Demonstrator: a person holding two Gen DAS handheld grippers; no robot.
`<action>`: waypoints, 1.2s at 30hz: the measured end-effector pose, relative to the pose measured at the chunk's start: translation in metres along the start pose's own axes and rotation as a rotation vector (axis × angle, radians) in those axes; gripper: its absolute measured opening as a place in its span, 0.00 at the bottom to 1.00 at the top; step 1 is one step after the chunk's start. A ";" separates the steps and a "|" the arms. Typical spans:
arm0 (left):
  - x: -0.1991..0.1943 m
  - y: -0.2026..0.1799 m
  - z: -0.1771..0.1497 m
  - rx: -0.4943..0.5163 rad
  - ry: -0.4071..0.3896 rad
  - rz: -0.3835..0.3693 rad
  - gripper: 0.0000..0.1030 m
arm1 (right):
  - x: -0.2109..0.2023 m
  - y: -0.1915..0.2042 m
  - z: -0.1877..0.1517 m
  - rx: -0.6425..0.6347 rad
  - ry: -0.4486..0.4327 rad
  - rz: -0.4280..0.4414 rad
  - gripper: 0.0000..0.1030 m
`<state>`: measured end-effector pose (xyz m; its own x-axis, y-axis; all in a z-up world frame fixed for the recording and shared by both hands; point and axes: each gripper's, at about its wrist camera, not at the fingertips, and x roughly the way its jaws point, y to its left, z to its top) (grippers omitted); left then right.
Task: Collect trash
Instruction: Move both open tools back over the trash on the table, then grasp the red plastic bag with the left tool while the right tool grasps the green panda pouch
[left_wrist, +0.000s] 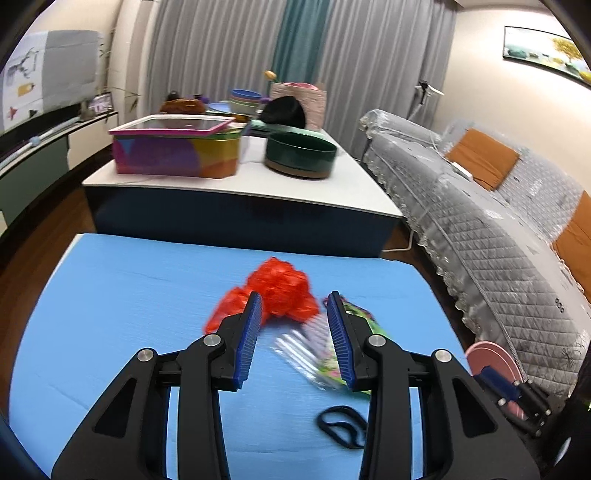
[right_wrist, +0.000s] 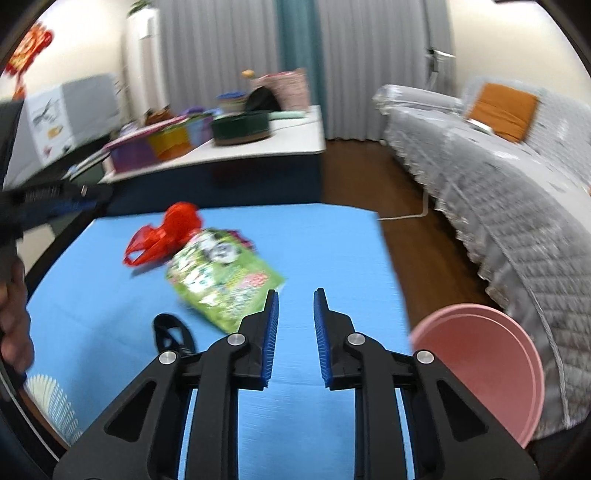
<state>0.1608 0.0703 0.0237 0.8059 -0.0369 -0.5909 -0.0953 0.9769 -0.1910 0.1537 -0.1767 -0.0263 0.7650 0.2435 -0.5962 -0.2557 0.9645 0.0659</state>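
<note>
Blue mat (left_wrist: 110, 295) with red bag (left_wrist: 280, 291), green wrapper (right_wrist: 221, 280) touching it, black band (left_wrist: 341, 426) nearer, left gripper (left_wrist: 293, 336) open above them, possibly blurred mid-motion, right gripper (right_wrist: 295, 332) open over bare mat, white basket (right_wrist: 51, 402) only in right view, pink bin (right_wrist: 491, 373) at right edge.

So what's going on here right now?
A person holds two grippers over the blue mat, clearing trash. Both the left gripper and the right gripper are open and empty. The red plastic bag, green snack wrapper and black band lie uncollected on the mat.
</note>
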 end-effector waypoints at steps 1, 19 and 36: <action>0.000 0.006 0.001 -0.006 0.001 0.005 0.36 | 0.005 0.007 0.000 -0.018 0.010 0.012 0.20; 0.028 0.068 -0.002 -0.124 0.076 0.048 0.36 | 0.076 0.063 -0.017 -0.202 0.179 0.046 0.37; 0.100 0.066 -0.017 -0.101 0.214 0.024 0.44 | 0.089 0.063 -0.013 -0.258 0.170 0.003 0.36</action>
<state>0.2247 0.1278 -0.0617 0.6614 -0.0678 -0.7469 -0.1801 0.9524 -0.2460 0.1979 -0.0952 -0.0860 0.6596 0.2049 -0.7231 -0.4164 0.9006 -0.1247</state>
